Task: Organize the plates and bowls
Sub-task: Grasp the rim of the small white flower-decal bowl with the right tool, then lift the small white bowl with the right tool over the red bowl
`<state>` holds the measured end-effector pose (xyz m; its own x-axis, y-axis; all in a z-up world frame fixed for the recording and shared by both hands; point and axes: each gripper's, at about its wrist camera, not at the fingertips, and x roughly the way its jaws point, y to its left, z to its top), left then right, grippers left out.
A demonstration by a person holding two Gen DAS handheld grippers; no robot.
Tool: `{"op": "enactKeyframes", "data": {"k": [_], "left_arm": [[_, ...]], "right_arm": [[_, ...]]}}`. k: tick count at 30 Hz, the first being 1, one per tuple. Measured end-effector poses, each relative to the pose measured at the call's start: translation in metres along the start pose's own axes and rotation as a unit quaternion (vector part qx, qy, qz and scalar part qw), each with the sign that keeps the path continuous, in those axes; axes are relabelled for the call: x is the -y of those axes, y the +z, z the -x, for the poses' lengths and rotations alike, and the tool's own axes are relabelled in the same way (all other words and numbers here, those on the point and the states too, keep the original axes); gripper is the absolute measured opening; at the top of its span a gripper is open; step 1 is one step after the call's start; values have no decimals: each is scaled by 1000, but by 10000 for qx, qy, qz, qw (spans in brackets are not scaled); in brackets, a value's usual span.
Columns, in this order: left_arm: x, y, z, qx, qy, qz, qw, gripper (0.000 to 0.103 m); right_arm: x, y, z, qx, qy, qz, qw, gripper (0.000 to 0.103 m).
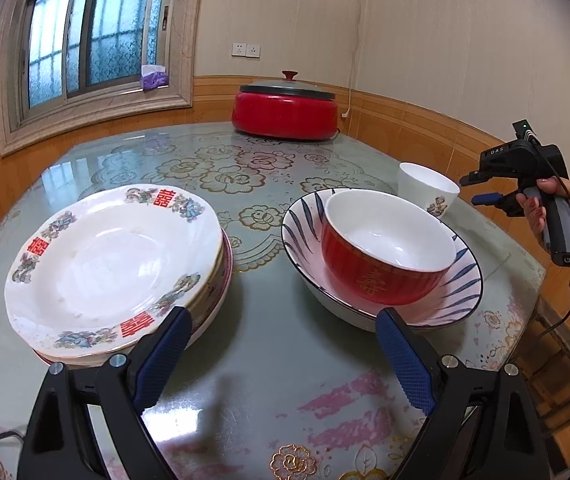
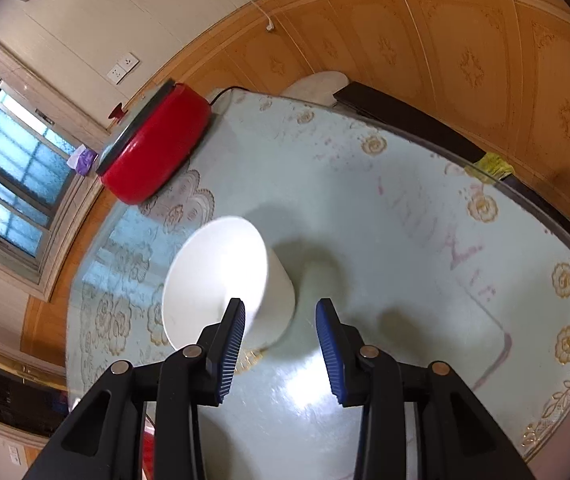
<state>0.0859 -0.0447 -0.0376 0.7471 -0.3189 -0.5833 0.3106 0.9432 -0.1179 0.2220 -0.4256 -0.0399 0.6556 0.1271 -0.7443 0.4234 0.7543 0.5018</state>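
A stack of white plates [image 1: 113, 264] with red and floral rims sits at the left of the table. To its right a red bowl [image 1: 385, 264] rests inside a blue-striped bowl [image 1: 461, 292]. My left gripper [image 1: 285, 314] hangs open and empty in front of both, level with the gap between them. Behind the bowls stands a white cup [image 1: 425, 188]. A hand holds my right gripper [image 1: 469, 190] just right of that cup, apart from it. In the right wrist view the cup [image 2: 221, 280] is blurred, just ahead and left of the open right gripper [image 2: 281, 304], with nothing pressed between the pads.
A red electric pot [image 1: 285, 110] with a grey lid stands at the far side of the table, also seen as the pot [image 2: 153, 148] on the left. The glass-topped floral table [image 1: 269, 360] ends close on the right. A window and tissue box [image 1: 153, 76] lie beyond.
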Motion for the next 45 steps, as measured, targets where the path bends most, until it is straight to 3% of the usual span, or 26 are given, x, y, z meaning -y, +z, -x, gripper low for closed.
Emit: {"op": "enactKeyframes", "data": {"k": [8,15,19,23,33,45], "left_arm": [[-1,3,-4,-96,-101,136,9998,94],[-2,4,-7,-122,-116,152,9997,94],[-2,4,-9,-113,-122,173,9997,94],[-3,5,-10,-117,-120,224,9996,94],[-1,5,-11,-141,-155,237,9995,94],[2,6,-9,-174,-142,210,9995,94]], "right_arm": [[-20,24,-48,-840,-169,122,9962,35],[-20,23,-70,-949,-508,372,9935,20],[-6,23,-78,-1021,-261,156,9943,18],[3,23,-78,-958,21,70,9954,10],[14,11,-79,-1026,633,-272,9923,11],[-22,1,-42,-904,1013,105,9907,11]]}}
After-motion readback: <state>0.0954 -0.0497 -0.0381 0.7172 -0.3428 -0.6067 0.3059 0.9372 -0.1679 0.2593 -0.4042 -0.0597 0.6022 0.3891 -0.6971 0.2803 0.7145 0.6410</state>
